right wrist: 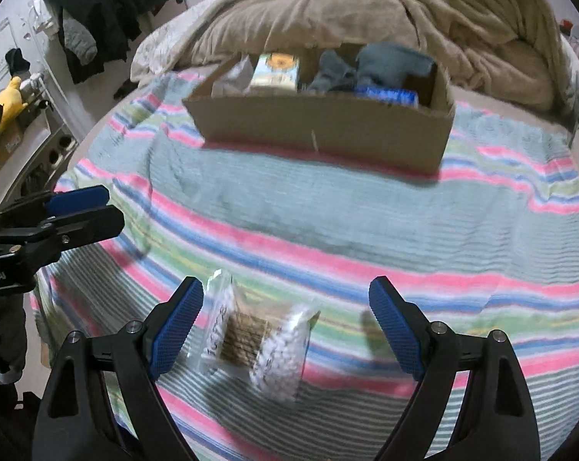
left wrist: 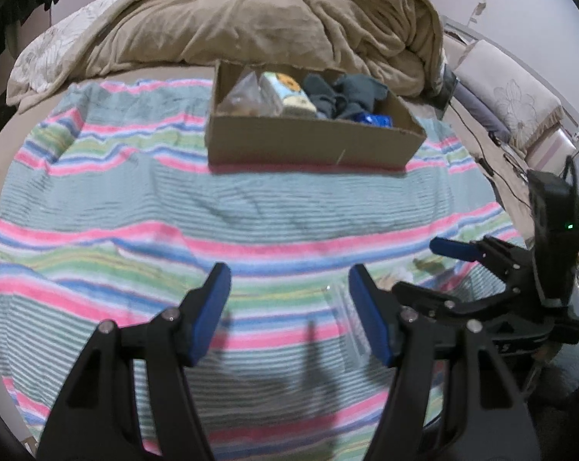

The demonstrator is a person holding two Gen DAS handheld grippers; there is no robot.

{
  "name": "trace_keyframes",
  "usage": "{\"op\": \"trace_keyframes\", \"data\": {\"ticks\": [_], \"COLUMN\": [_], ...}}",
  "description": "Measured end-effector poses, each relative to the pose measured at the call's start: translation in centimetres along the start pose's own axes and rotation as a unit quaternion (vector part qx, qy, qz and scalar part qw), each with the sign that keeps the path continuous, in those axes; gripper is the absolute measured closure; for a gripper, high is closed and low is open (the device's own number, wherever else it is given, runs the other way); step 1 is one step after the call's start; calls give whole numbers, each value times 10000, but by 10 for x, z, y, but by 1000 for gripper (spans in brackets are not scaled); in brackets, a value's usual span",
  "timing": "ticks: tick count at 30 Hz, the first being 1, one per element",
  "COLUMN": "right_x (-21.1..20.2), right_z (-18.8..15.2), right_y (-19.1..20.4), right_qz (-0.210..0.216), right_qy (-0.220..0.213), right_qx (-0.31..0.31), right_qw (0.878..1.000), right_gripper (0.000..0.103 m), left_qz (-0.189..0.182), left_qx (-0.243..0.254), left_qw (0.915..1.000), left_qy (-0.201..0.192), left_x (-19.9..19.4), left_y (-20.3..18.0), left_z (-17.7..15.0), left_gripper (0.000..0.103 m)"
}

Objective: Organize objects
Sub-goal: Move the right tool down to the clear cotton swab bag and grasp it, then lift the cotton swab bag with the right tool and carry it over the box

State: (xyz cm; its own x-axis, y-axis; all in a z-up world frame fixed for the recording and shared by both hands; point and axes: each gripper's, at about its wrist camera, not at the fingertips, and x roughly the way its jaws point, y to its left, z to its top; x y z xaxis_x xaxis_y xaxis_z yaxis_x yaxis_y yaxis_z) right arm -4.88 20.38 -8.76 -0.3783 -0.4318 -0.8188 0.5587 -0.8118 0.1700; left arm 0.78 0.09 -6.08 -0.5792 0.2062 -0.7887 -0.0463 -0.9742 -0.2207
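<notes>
1. Right gripper (right wrist: 285, 326) stands wide apart and empty, poised over the clear packet (right wrist: 258, 338) at lower centre of the right wrist view.
2. Left gripper (left wrist: 289, 307) is partly spread, gripping nothing.
3. Cardboard box (right wrist: 320, 130), upper centre, already contains several items.
4. Step in hand, as judged: pickup approach.
5. Next move calls for straddling the packet, closing gently, then carrying it to the box.

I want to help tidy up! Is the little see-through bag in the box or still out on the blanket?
Out. The clear bag lies on the striped blanket, short of the cardboard box, between the open right gripper fingers, untouched.
</notes>
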Motion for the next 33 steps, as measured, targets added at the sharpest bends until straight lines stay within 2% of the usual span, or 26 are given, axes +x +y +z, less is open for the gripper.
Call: {"op": "trace_keyframes", "data": {"ticks": [13,21,26,33], "right_x": [27,37,34,19], "right_z": [-22,-26,-24,-10], "right_y": [6,23,24,16], "right_qz": [231,130,140,166], "right_qy": [408,512,478,266], "right_qx": [85,-307,-387,-294], "right_qw": [9989,9981,9980,9991], "right_gripper": [14,39,43,43], "left_qz": [26,16,24,57], "left_qx": [-54,-55,-18,14], "left_qw": [9997,9996,9997,9998], "left_qy": [250,271,245,176], "left_x": [12,15,14,16], "left_y": [5,6,5,4], "left_z": [-21,-20,-15,-5], "left_gripper": [38,38,38,38]}}
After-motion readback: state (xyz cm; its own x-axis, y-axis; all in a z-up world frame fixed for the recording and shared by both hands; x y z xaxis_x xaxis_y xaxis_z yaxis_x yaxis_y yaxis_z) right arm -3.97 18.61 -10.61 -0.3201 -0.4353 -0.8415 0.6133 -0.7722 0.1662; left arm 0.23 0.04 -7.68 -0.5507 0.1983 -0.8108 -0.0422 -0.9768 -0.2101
